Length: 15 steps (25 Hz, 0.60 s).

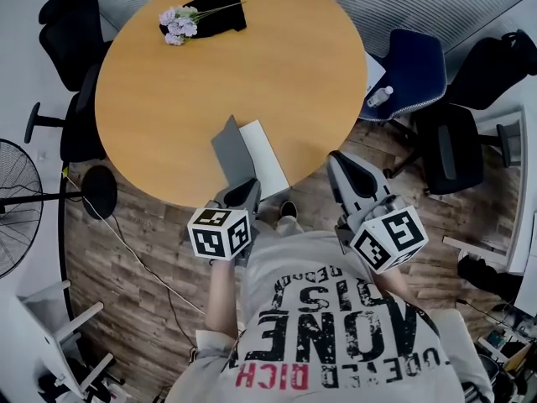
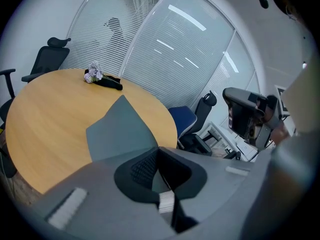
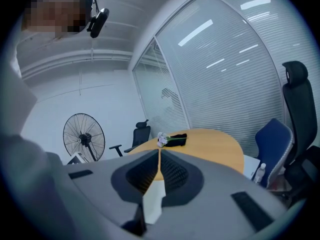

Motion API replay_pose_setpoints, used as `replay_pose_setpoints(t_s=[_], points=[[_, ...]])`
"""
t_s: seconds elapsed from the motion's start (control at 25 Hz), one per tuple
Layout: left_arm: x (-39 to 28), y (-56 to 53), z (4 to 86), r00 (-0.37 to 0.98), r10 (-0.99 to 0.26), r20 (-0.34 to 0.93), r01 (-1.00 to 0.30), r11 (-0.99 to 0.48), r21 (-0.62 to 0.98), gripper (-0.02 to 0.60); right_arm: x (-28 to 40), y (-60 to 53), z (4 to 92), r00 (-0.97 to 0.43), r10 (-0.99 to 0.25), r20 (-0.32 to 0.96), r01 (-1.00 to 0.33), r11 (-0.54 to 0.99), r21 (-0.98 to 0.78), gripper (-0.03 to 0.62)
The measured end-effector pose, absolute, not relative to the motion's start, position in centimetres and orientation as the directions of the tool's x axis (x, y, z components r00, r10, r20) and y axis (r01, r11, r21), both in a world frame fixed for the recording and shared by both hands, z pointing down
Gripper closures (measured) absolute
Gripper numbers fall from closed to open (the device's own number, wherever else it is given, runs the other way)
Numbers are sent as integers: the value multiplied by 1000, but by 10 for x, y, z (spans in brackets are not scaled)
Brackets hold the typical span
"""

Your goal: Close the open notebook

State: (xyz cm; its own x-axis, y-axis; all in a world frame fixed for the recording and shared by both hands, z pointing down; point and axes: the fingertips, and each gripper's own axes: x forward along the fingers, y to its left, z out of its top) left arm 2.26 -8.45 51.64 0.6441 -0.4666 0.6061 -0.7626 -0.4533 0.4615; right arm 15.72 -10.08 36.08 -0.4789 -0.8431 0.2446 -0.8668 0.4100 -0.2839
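The notebook lies at the near edge of the round wooden table [image 1: 159,99]. Its white page [image 1: 267,154] is flat, and its grey cover [image 1: 232,151] stands tilted up on the left. My left gripper [image 1: 243,188] is shut on the near edge of that cover. In the left gripper view the grey cover [image 2: 120,130] rises from between the shut jaws of the left gripper [image 2: 159,153]. My right gripper [image 1: 337,161] hangs in the air off the table's near right edge. In its own view the right gripper [image 3: 159,155] is shut on nothing.
A bunch of pale flowers [image 1: 179,23] on a black cloth [image 1: 220,11] lies at the table's far side. A blue chair [image 1: 415,70] with a bottle [image 1: 379,96] stands to the right, black chairs [image 1: 71,23] to the left, and a fan [image 1: 13,200] at the far left.
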Motion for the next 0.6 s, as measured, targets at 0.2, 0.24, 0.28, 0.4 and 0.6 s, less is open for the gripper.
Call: replay_pose_setpoints(t_s=[0.2,0.24,0.28,0.4,0.6], points=[[31,-86,526,659,-443,607,-749,-461,477,563,161,-100,364,-465,-849,253,-874,395,-282,574],[33,-86,529,662,-439,607,-746,-461,480,563,163,-100,365,-460,-850,255,-877,390,-282,574],[35,-87,531,663,-436,608,-745,-460,483,563,164,-100,365,-456,-852,256,-879,386,-282,574],[40,-88,536,659,-430,617,-748,-457,481,563,168,-100,365,-445,-856,261,-884,374,-282,574],[48,-90,546,650,-418,634,-754,-454,474,563,176,-102,366,-431,-863,263,-890,358,-282,574]])
